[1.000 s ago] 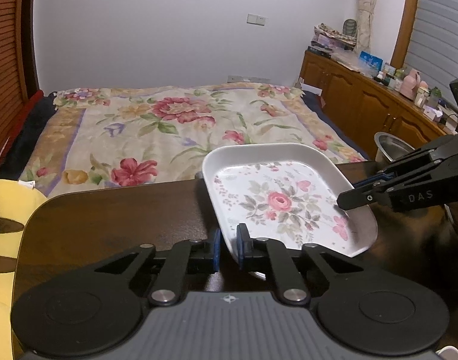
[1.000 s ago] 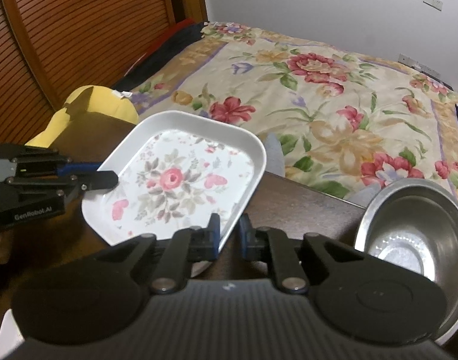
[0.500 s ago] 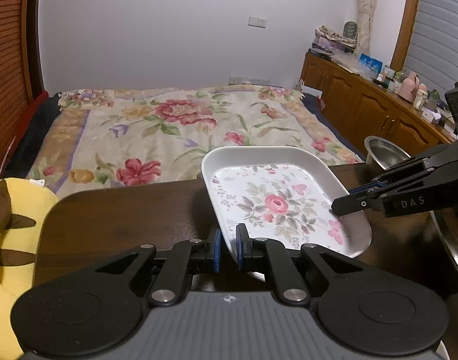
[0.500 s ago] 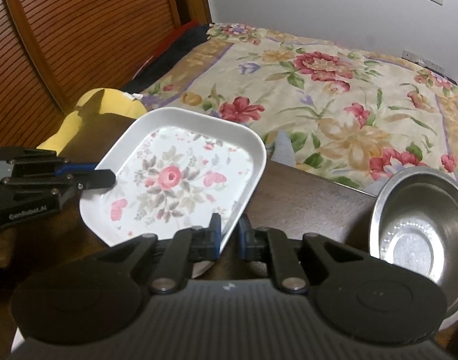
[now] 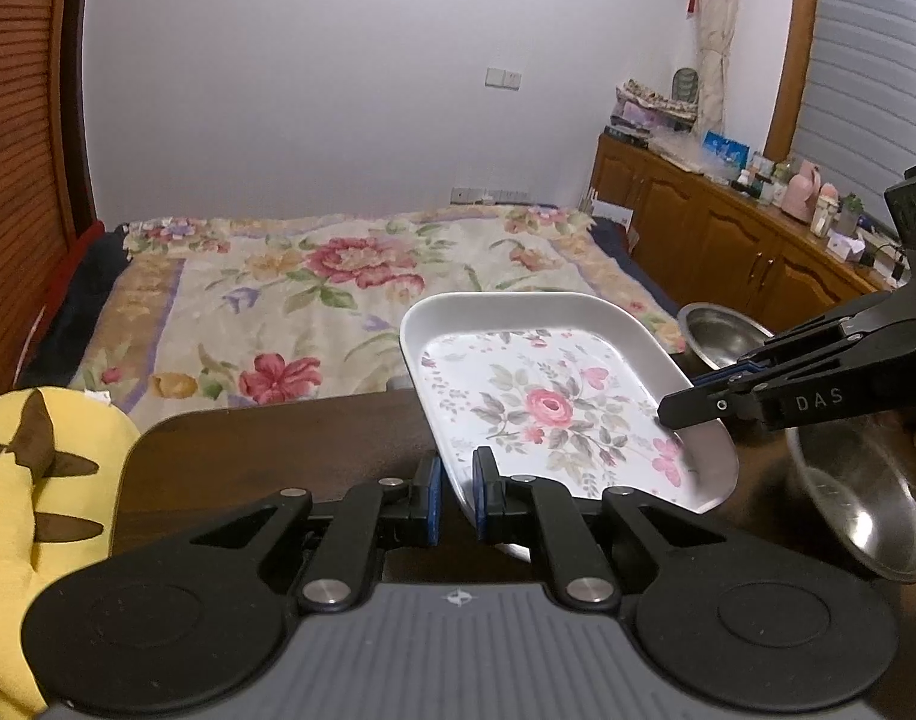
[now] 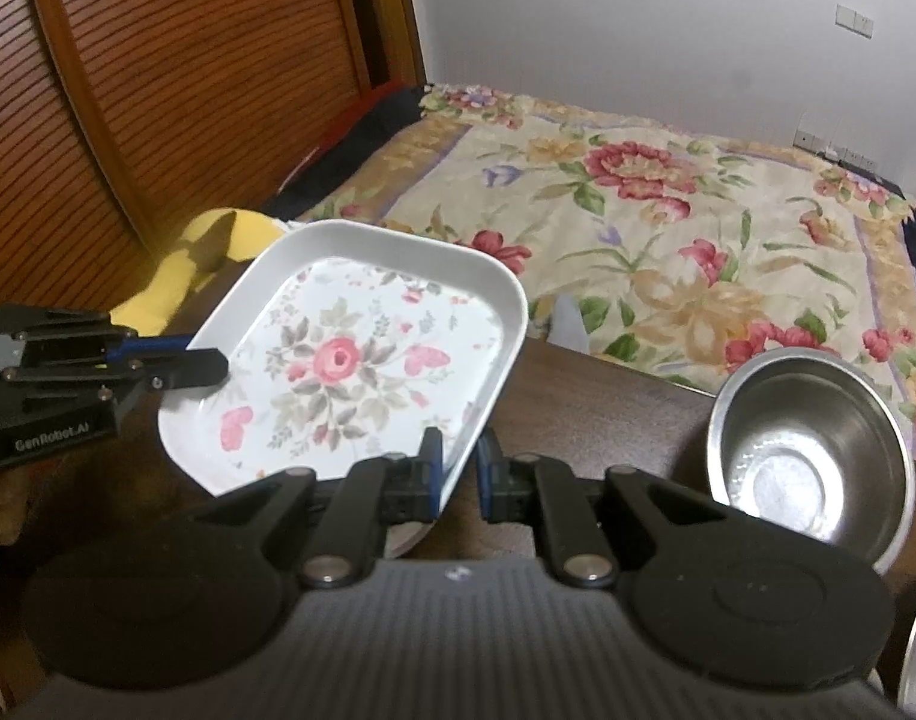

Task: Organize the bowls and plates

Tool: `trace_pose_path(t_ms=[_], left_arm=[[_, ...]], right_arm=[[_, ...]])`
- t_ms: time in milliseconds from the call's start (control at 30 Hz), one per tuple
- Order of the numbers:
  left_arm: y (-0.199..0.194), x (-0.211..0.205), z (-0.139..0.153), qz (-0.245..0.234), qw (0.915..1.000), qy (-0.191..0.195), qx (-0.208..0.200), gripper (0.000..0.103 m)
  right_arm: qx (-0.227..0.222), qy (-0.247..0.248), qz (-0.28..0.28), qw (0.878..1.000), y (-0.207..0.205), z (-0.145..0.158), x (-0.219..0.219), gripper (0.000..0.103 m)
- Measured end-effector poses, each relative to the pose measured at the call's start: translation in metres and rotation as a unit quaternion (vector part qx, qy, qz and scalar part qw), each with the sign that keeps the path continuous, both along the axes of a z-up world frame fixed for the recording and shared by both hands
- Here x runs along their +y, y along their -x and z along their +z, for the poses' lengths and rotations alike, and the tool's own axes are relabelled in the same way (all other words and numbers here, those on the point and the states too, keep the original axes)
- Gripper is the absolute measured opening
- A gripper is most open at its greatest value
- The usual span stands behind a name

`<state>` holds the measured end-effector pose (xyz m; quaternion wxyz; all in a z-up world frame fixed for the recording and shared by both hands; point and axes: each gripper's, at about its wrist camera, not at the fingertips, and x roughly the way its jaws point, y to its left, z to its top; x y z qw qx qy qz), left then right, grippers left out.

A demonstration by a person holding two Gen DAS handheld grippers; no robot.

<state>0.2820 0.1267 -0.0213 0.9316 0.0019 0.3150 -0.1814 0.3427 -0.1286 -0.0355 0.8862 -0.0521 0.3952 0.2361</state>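
Two grippers are clamped on one floral plate point(image 5: 554, 402), held clear above the dark table point(image 5: 266, 456) at frame centre: the left gripper point(image 5: 456, 501) on its near rim, the right gripper point(image 6: 458, 474) likewise. A steel bowl point(image 6: 806, 444) sits at lower right.

- Left gripper point(image 5: 456, 495): jaws closed on the near rim of the rectangular plate point(image 5: 554, 402); the plate extends ahead and to the right of it, above the table point(image 5: 266, 456).
- Right gripper point(image 6: 458, 468): jaws closed on the plate's opposite rim; in its own view the plate extends ahead and to its left.
- Steel bowl point(image 6: 809, 450): on the table, right of the right gripper, apart from the plate.
- Second steel bowl point(image 5: 860, 492): nearer, below the right gripper's body in the left view.
- Plush toy point(image 5: 38, 492): left of the left gripper, at the table's edge.
- Bed point(image 5: 338, 294): beyond the table's far edge, ahead of both grippers.
- Cabinet point(image 5: 728, 246): far right of the left gripper, beside the bed.
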Motion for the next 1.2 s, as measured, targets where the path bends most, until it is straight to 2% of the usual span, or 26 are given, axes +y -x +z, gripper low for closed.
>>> trace_pose_path(t_ms=[800,1200], left_arm=[[0.099,-0.007,0.044,-0.004,0.9987,0.008,-0.051,0.012],[0.117,-0.006,0.044,-0.015,0.9987,0.009,-0.049,0.012]], right_arm=[[-0.054,-0.028,0.005,0.998,0.083,0.039,-0.021,0.013],[-0.055,-0.041,0.011,0.998,0.101,0.037,-0.032,0.013]])
